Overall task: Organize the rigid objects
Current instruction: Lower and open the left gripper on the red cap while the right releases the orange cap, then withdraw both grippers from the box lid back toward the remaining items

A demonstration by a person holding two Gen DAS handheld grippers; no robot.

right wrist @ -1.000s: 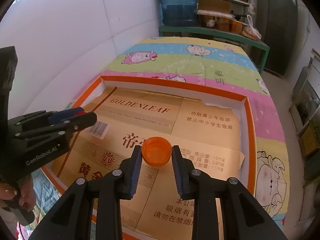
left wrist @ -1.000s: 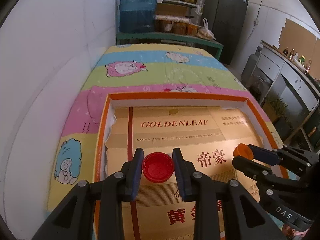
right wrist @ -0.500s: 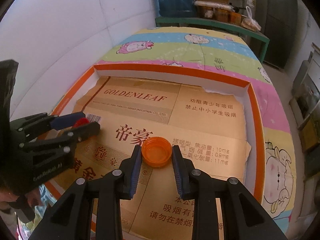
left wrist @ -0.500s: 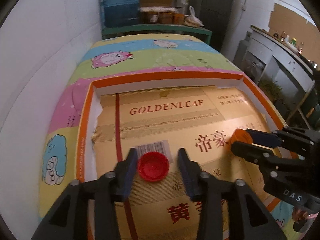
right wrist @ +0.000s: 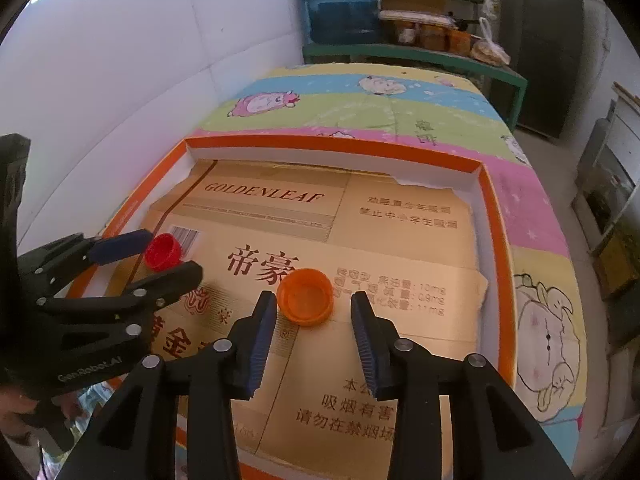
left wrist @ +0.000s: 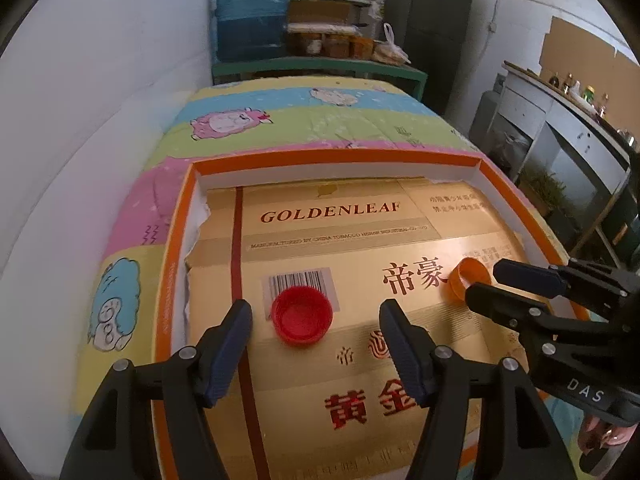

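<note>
Fingers of the left gripper (left wrist: 316, 332), low in its own view, have just been spreading and stand wide, gripping nothing; the red cap (left wrist: 302, 315) sits open side up between them on the barcode, touching neither pad, so it looks set down on purpose. At the bottom centre of the right wrist view the right gripper (right wrist: 314, 320) has just been easing apart too, its pads clear of the orange cap (right wrist: 305, 297), which rests mouth-up on the gold cardboard sheet (right wrist: 400, 240). Both caps lie well apart, probably to keep colours separate. Farther up, the orange-rimmed tray (right wrist: 332, 145) walls them in on the cartoon bedspread (right wrist: 360, 108).
</note>
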